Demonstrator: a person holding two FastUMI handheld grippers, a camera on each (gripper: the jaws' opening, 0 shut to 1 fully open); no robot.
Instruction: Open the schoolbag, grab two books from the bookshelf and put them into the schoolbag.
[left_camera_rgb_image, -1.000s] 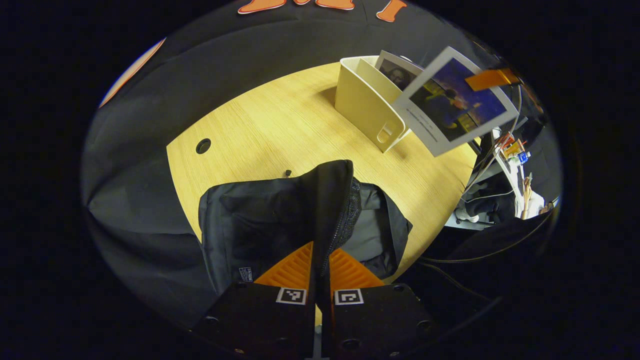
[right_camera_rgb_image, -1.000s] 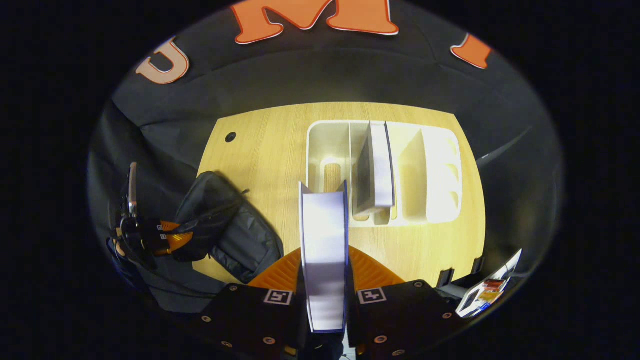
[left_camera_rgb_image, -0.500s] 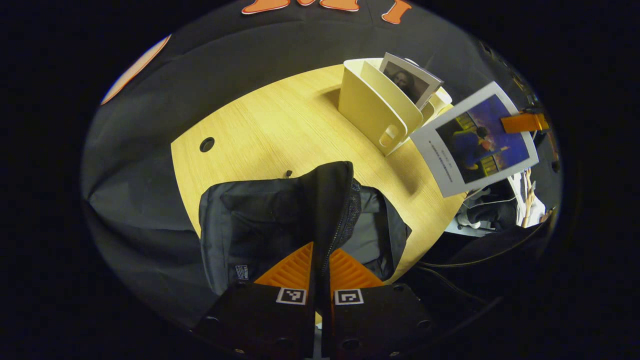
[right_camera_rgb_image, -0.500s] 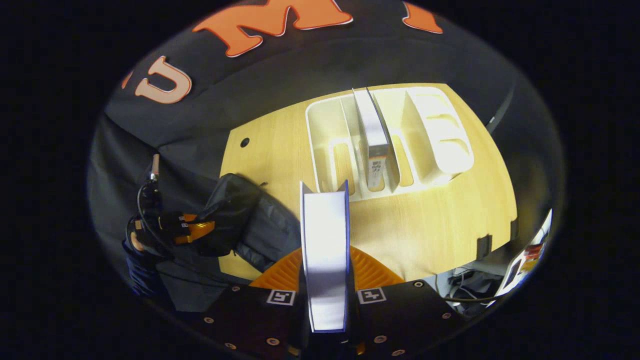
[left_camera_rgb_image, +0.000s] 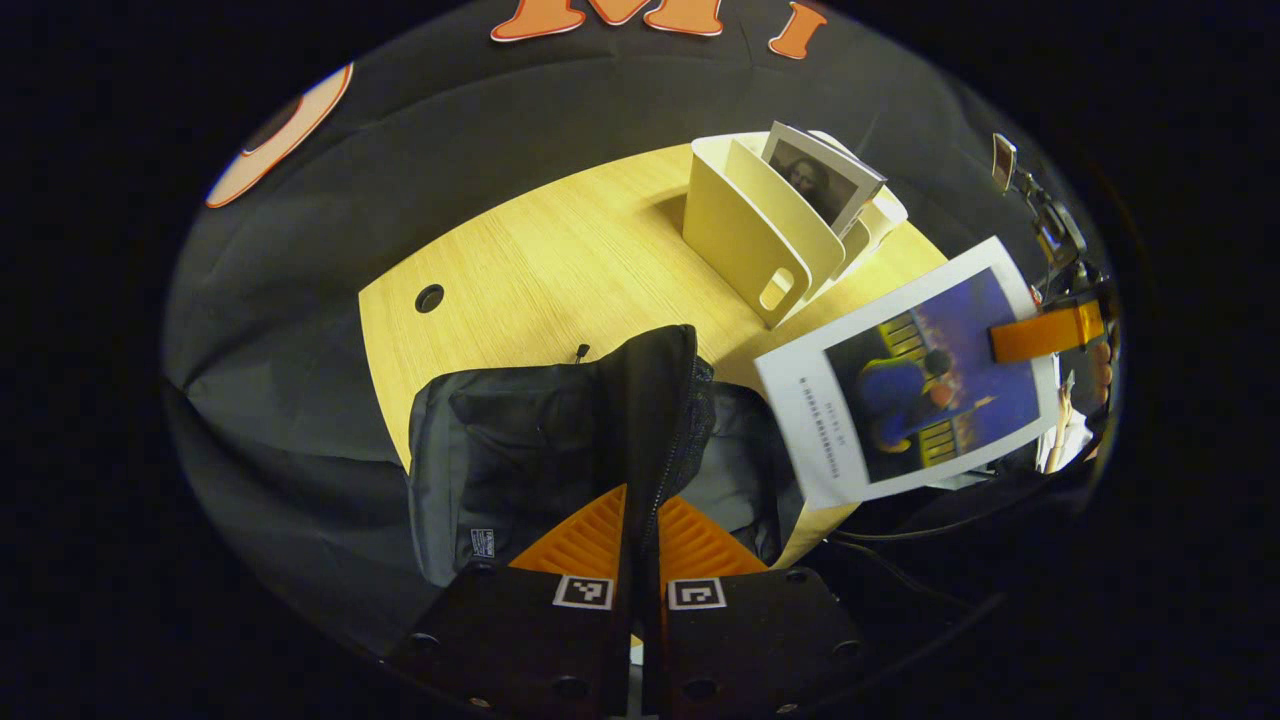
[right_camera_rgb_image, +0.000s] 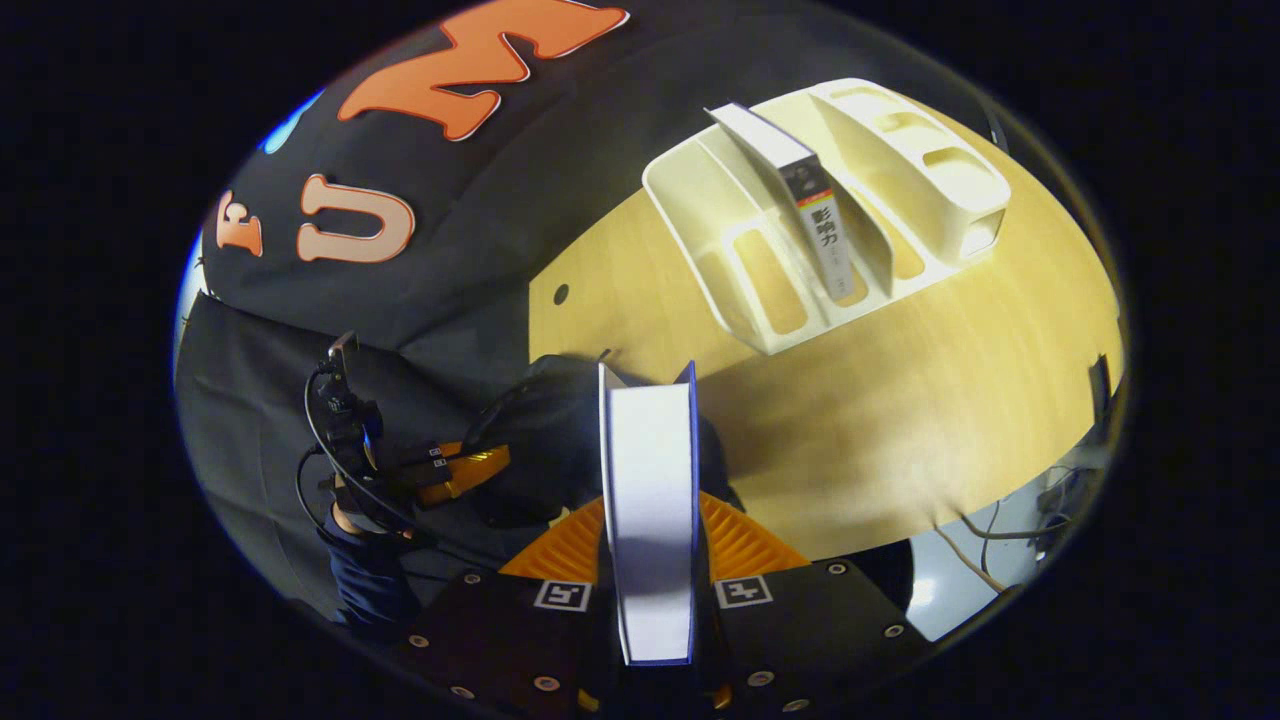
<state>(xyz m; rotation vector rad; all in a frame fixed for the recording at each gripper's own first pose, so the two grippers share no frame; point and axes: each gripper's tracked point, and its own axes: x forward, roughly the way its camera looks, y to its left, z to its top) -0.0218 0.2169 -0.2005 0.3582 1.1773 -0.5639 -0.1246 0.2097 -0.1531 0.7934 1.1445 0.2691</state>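
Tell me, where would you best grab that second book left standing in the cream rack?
Grip the grey-covered book by its upper free corner, coming from above. It leans upright in a middle slot of the cream plastic rack, whose dividers cover its lower part; the top stands clear, so a claw could probably pinch both covers.

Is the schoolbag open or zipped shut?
Open: the left gripper holds the schoolbag flap up, showing its grey lining.
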